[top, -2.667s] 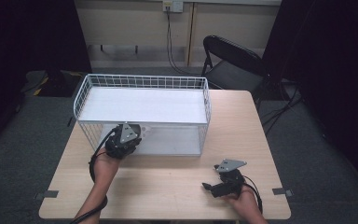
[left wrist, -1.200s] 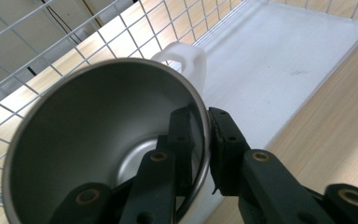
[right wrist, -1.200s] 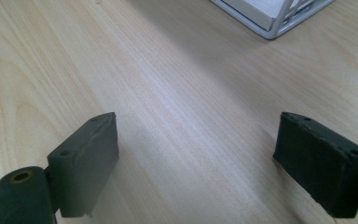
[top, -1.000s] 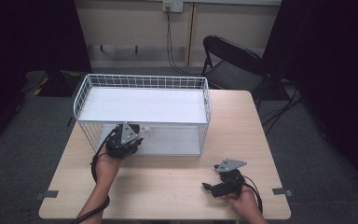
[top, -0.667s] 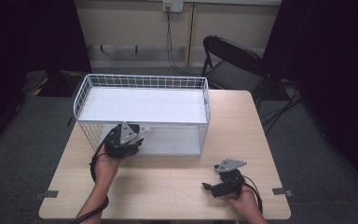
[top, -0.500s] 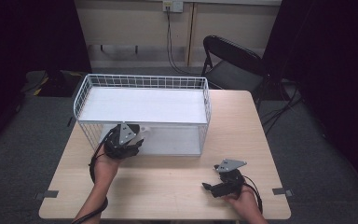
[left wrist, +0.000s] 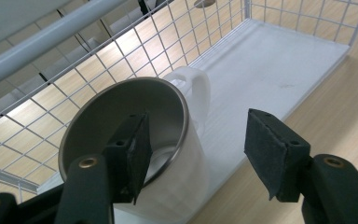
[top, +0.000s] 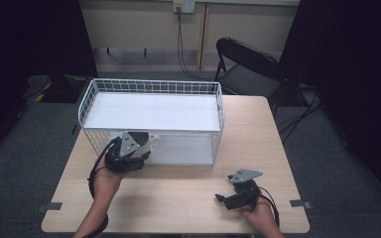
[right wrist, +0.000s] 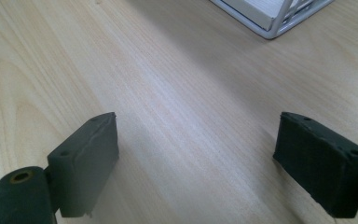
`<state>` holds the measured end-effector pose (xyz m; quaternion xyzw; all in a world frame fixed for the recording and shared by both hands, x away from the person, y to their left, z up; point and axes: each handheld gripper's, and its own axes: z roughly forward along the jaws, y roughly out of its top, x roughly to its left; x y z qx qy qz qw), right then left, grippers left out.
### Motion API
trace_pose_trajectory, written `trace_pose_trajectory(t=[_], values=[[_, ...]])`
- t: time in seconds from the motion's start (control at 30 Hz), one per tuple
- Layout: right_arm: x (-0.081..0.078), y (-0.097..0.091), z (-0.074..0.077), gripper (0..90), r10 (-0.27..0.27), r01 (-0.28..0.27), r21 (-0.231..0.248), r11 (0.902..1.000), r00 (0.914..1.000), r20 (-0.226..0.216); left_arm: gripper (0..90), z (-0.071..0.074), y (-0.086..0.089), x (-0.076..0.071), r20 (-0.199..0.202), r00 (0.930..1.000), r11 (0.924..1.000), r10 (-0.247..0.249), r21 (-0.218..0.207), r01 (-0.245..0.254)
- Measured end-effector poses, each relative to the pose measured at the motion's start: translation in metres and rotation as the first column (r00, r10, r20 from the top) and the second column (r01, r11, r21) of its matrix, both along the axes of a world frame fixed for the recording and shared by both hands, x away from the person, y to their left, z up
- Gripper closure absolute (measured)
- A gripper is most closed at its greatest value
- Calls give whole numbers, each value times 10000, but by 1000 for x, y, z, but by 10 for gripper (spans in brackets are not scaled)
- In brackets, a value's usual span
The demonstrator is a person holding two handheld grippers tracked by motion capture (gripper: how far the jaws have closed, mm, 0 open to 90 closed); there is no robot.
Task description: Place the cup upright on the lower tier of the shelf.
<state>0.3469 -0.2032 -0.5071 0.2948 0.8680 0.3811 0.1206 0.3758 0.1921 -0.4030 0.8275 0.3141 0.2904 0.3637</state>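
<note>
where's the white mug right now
In the high view the white mug stands on the lower shelf of the wire rack, at its front left, by the left gripper.

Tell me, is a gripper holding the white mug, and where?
No. The left gripper has just opened; its jaws straddle the mug's rim without pressing. The right gripper is open.

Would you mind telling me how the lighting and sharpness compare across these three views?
High view: soft, with a dark surround beyond the lit table. Left gripper view: mug sharp, faint sheen on its steel rim. Right gripper view: wood grain crisp, the near tongs slightly soft.
</note>
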Motion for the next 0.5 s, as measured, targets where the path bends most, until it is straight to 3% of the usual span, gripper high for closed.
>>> trace_pose_trajectory(t=[0.5], values=[[0,0,0,125,-16,16,-4,10000,10000,-6,279,2,6,-11,-609,9977,9977,-310,-621,272]])
